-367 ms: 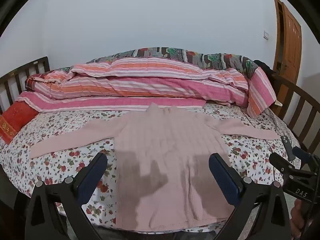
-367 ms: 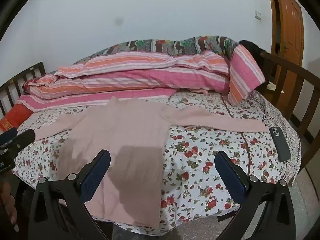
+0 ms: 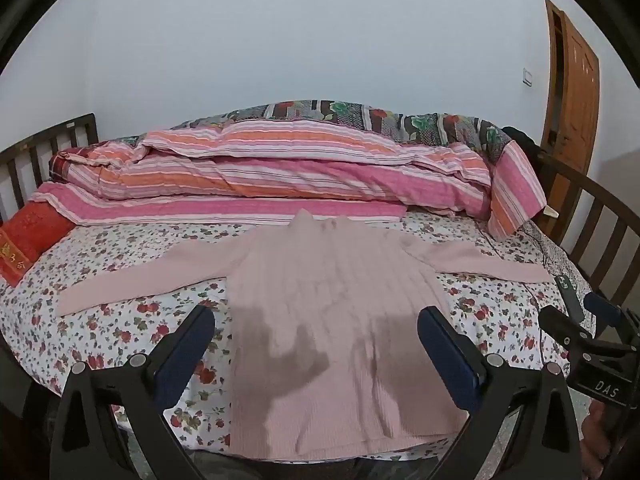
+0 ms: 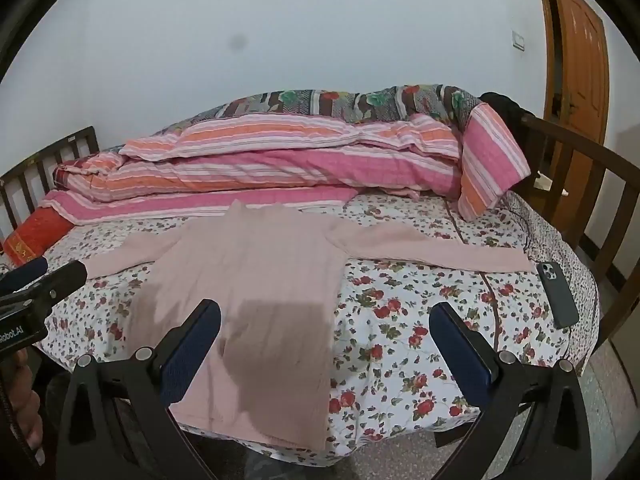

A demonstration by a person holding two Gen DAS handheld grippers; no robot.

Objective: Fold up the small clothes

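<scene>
Off to the left of the left gripper's jaws, a red embroidered pillow (image 3: pixel 28 246) lies at the edge of the bed's white floral-print sheet (image 3: pixel 120 320). The left gripper (image 3: pixel 316 354) hangs with its jaws spread wide and empty. Ahead of them and between them, the pale pink ribbed knit sweater (image 3: pixel 336 304) lies flat on the sheet, sleeves stretched out to both sides, hem at the near edge. Beyond it sits a heap of pink and orange striped quilts (image 3: pixel 280 172). The right gripper (image 4: pixel 325 350) is likewise released and empty; the sweater's body lies ahead of its left jaw. Right of its right jaw, a dark smartphone (image 4: pixel 557 294) rests on the sheet near the sleeve's end.
</scene>
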